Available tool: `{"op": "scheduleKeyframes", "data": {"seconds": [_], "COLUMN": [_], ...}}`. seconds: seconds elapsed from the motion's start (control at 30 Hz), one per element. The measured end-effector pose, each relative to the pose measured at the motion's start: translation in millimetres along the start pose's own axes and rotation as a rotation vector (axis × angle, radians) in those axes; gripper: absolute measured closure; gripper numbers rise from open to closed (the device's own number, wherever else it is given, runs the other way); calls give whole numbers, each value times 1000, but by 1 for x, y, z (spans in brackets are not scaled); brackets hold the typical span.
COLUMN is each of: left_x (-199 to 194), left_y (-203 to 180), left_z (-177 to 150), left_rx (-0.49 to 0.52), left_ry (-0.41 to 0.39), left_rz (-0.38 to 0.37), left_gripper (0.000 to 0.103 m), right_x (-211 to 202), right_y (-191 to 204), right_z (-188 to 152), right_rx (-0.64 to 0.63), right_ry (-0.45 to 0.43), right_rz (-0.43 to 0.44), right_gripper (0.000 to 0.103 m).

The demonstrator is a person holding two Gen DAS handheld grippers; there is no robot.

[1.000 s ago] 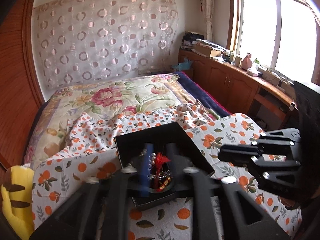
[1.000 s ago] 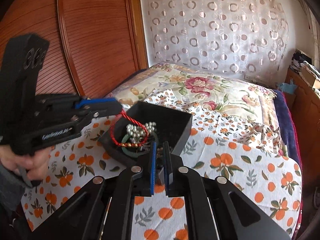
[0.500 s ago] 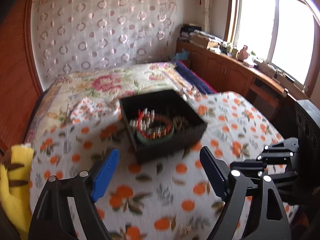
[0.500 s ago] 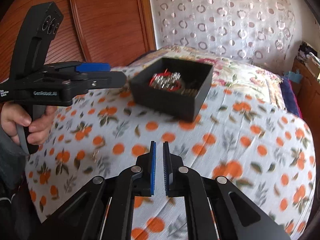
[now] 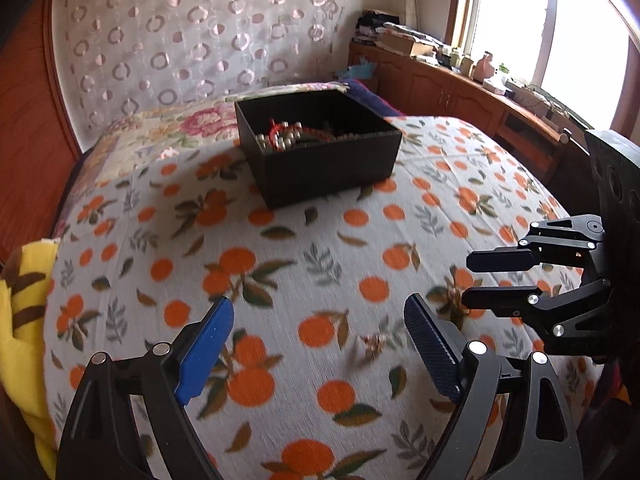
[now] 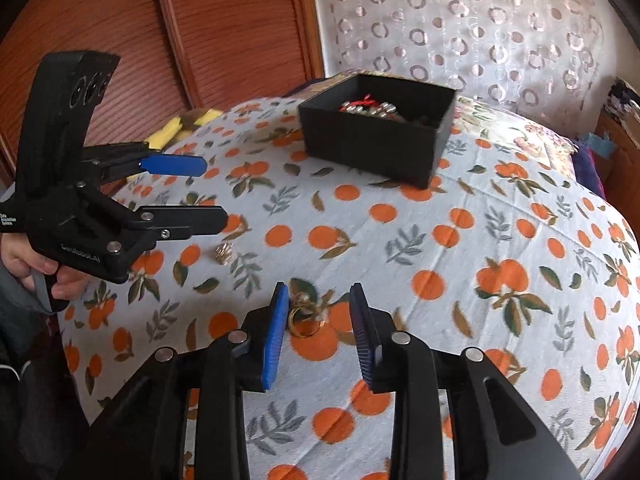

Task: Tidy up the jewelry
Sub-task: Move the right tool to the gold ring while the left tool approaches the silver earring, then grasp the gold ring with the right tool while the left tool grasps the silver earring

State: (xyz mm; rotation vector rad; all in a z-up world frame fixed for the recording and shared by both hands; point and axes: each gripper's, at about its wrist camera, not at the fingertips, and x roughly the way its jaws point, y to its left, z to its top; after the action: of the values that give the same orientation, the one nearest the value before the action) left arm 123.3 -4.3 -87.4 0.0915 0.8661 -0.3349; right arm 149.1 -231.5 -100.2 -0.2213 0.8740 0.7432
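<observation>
A black box (image 5: 320, 164) (image 6: 372, 148) stands on the orange-print bedcover, holding pearl beads and a red cord (image 5: 284, 138) (image 6: 368, 106). A gold ring (image 6: 304, 322) lies on the cover between the fingers of my right gripper (image 6: 319, 292) (image 5: 468, 282), untouched by the pads; those jaws are opening. A small gold piece (image 6: 224, 254) (image 5: 374, 342) lies loose on the cover, just ahead of my left gripper (image 5: 318, 308) (image 6: 216, 192). The left jaws stand wide, still opening, with nothing between them.
The bedcover (image 5: 280, 240) bulges and drops away at its edges. A yellow cloth (image 5: 24, 300) (image 6: 180, 128) lies at the left. A wooden wardrobe (image 6: 200, 40) stands behind, and cabinets (image 5: 460, 92) run under the window. A person's hand (image 6: 40, 268) holds the left gripper.
Both grippers have drawn back from the box and come down toward the cover. The left jaws have spread wide; the right jaws have parted from shut around the ring.
</observation>
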Motion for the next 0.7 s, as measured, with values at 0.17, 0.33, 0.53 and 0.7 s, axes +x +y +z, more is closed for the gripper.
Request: {"op": "scheduleKeyframes", "data": {"seconds": [0.17, 0.33, 0.53, 0.7], "left_x": [3, 5, 4, 5], "left_y": [-3, -8, -22, -28], "left_z": [-10, -15, -19, -18], "left_rx": [-4, 9, 49, 62], "left_ry": [20, 36, 27, 23], "left_rz": [5, 10, 1, 0], "left_gripper": [19, 19, 34, 61], "right_x": [5, 5, 2, -3], "right_y": [11, 12, 4, -3], "right_z": [-4, -5, -6, -3], "right_rx": [-64, -97, -76, -54], "right_ry": [21, 14, 2, -19], "right_rz": [-40, -69, -76, -80], "right_gripper": [69, 81, 81, 81]}}
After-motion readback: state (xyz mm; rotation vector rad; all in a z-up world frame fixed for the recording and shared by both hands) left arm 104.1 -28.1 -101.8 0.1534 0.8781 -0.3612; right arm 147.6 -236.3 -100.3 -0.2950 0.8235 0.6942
